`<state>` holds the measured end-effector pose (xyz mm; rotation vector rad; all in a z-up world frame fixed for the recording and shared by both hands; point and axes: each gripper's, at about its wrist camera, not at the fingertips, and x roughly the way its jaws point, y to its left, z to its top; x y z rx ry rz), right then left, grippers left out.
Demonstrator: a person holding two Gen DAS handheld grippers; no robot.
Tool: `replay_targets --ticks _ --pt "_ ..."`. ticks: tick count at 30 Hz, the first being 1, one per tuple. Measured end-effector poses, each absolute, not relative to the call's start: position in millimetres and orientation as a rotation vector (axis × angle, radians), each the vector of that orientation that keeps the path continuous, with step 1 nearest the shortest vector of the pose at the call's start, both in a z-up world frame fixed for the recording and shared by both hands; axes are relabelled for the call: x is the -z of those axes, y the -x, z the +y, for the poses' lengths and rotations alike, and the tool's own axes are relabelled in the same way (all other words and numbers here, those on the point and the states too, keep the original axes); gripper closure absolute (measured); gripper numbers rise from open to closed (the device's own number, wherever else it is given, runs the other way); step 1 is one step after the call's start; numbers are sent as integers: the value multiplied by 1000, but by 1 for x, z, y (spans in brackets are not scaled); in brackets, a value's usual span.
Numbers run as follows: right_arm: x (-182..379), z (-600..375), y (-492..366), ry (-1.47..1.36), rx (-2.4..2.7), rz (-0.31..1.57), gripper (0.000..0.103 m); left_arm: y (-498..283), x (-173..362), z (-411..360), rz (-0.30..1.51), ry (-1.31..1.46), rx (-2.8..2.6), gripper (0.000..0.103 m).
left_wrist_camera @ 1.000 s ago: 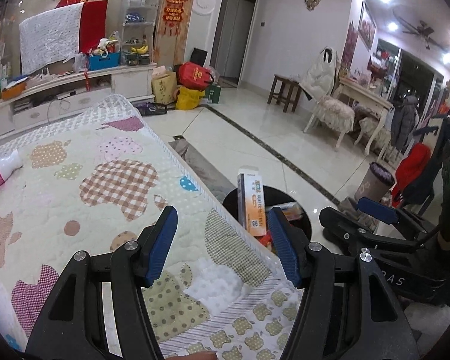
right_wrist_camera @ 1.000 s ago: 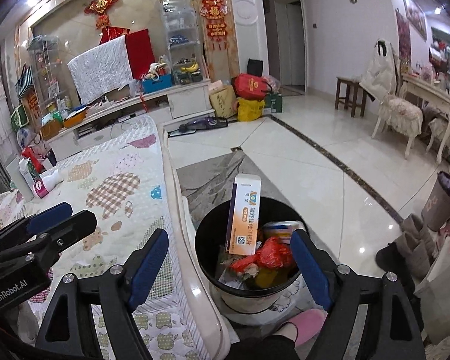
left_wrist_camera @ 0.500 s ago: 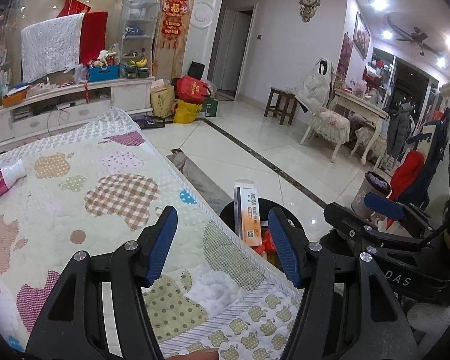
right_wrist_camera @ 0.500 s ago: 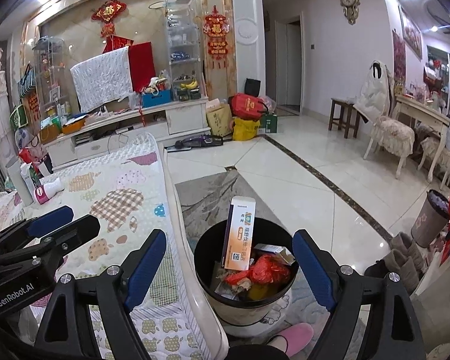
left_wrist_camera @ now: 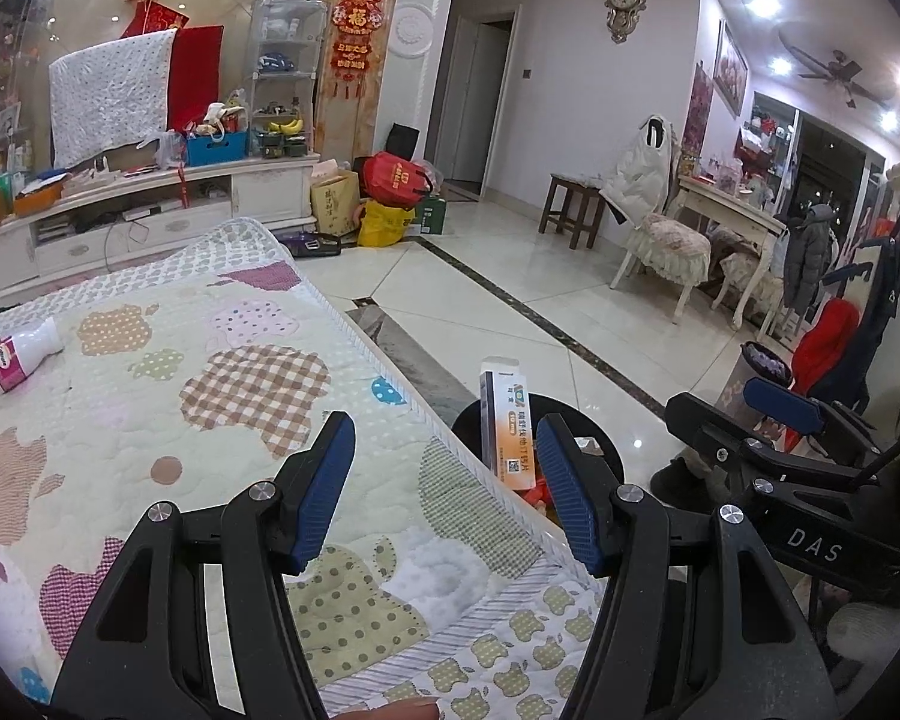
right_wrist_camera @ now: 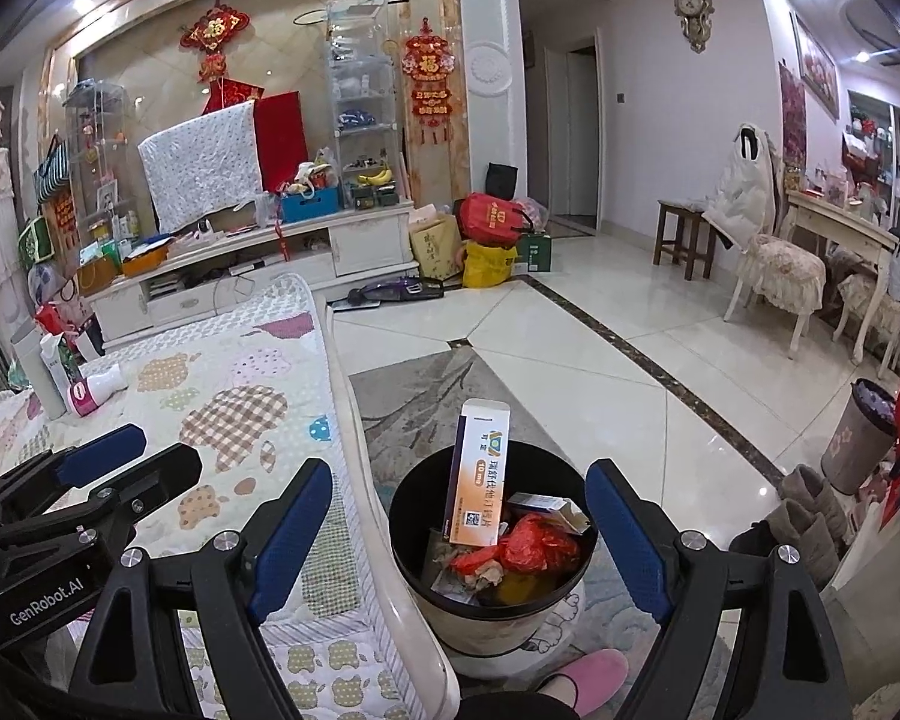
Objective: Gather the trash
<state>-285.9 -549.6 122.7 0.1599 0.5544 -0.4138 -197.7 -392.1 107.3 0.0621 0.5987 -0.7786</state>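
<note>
At the far left of the quilt (left_wrist_camera: 150,420), near its edge, a white bottle (left_wrist_camera: 21,354) with a pink label lies on its side; it is probably the next piece of trash, because nothing else loose lies on the cover. Some upright cartons (right_wrist_camera: 42,369) stand just beside it (they may not be trash at all). The quilt between the bottle and the tools is bare, so there is free room to reach across it.

The left gripper (left_wrist_camera: 438,480) hovers over the near corner of the quilt with its blue pads wide apart and nothing between them. The right gripper (right_wrist_camera: 459,531) is also spread wide and empty, and it hangs above the black bin (right_wrist_camera: 408,516).

The bin stands on the floor, close against the white frame (right_wrist_camera: 360,450) of the furniture, likely so that things can be dropped straight from the edge. Inside it an orange and white box (right_wrist_camera: 480,480) stands upright and rises above the rim, next to red wrappers (right_wrist_camera: 534,543). The bin looks nearly full, so another item could slide off.

To the right the tiled floor (right_wrist_camera: 570,360) is open, only a pink slipper (right_wrist_camera: 588,675) is near the bin.
</note>
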Motion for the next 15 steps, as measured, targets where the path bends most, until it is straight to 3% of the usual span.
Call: replay_targets --ticks 15 --pt "-120 -548 282 -164 411 564 18 194 -105 -390 610 -59 772 41"
